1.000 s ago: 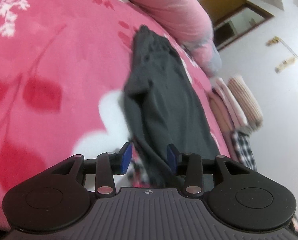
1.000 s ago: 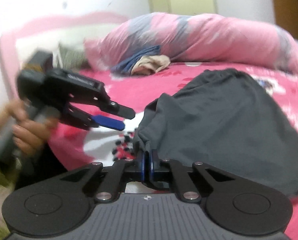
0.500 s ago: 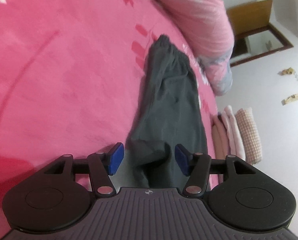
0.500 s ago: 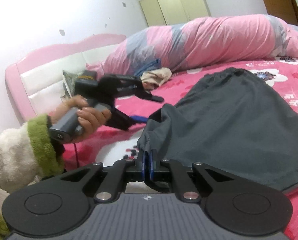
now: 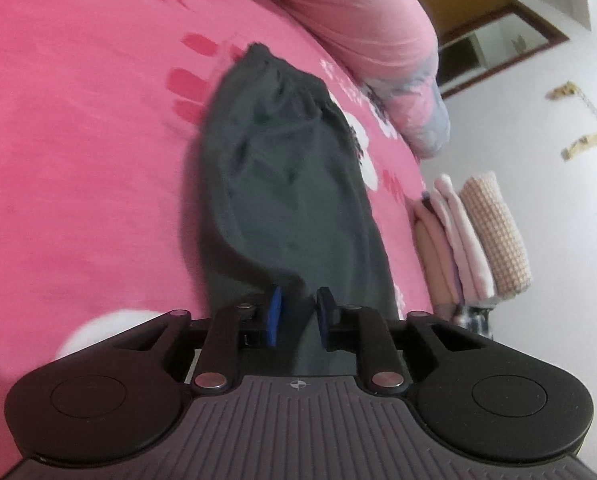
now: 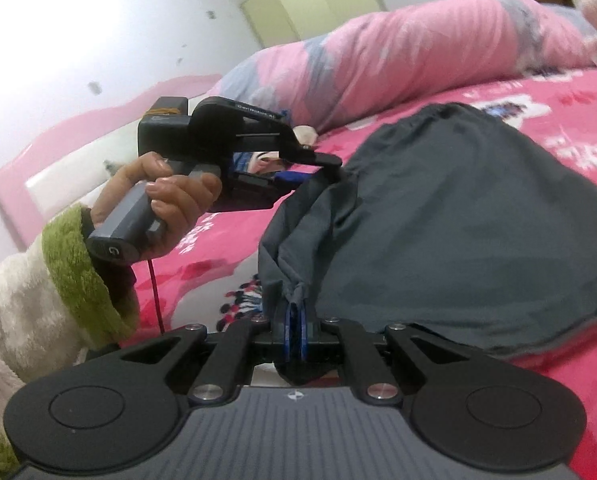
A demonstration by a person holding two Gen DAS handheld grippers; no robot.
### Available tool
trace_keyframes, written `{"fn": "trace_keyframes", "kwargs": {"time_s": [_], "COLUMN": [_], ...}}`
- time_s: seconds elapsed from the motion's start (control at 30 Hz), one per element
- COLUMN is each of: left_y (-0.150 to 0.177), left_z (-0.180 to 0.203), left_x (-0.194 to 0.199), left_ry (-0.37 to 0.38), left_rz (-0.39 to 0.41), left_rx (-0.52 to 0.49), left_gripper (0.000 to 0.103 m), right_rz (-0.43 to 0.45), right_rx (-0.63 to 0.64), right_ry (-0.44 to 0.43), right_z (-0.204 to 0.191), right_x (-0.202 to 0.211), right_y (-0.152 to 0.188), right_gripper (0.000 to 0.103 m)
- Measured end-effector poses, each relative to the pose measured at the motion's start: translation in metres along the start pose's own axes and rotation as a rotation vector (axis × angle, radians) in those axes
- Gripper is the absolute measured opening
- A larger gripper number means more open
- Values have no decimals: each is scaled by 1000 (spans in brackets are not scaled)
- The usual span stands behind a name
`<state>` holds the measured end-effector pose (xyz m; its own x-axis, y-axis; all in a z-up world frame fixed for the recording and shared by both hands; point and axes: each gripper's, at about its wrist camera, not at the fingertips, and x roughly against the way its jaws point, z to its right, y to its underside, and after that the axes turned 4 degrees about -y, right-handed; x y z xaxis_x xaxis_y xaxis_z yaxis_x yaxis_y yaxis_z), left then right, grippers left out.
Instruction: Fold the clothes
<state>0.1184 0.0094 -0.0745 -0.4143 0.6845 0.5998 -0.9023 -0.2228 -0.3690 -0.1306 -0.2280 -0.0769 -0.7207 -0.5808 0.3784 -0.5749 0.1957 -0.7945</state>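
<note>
Dark grey trousers (image 5: 290,184) lie stretched out on the pink flowered bedspread (image 5: 78,140); they also show in the right wrist view (image 6: 458,220). My left gripper (image 5: 298,312) has its blue pads closed around a bunched fold at the near end of the cloth. In the right wrist view that left gripper (image 6: 322,168) holds an upper corner of the cloth lifted. My right gripper (image 6: 294,320) is shut on the other near corner of the trousers, pads pressed together with cloth between them.
A long pink and grey quilt roll (image 6: 418,60) lies along the far side of the bed. A stack of folded pink and checked clothes (image 5: 474,240) sits past the bed's right edge. A pink headboard (image 6: 58,152) stands at the left.
My left gripper's jaws have narrowed from wide open to closed on the cloth's near corner. It has lifted that corner. My right gripper has stayed shut on its corner.
</note>
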Motion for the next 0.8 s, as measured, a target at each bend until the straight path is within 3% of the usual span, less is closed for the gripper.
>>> {"fn": "trace_keyframes", "kwargs": {"time_s": [0.2, 0.37, 0.57, 0.7, 0.8], "left_y": [3, 5, 7, 6, 5], "left_z": [2, -7, -13, -14, -16], "left_x": [-30, -49, -52, -54, -55], "left_ry": [64, 65, 92, 101, 104], "left_rz": [-32, -79, -95, -108, -133], "left_rx": [-5, 7, 10, -3, -12], "left_gripper": [34, 35, 35, 35, 35], "right_rz": [-1, -32, -125, -33, -3], "right_rx": [-116, -170, -22, 137, 251], "right_ry": [17, 0, -10, -8, -51], "right_z": [15, 21, 9, -5, -20], "right_x": [6, 10, 36, 46, 20], "right_y": [6, 9, 1, -30, -53], "right_gripper": [5, 7, 8, 8, 8]}}
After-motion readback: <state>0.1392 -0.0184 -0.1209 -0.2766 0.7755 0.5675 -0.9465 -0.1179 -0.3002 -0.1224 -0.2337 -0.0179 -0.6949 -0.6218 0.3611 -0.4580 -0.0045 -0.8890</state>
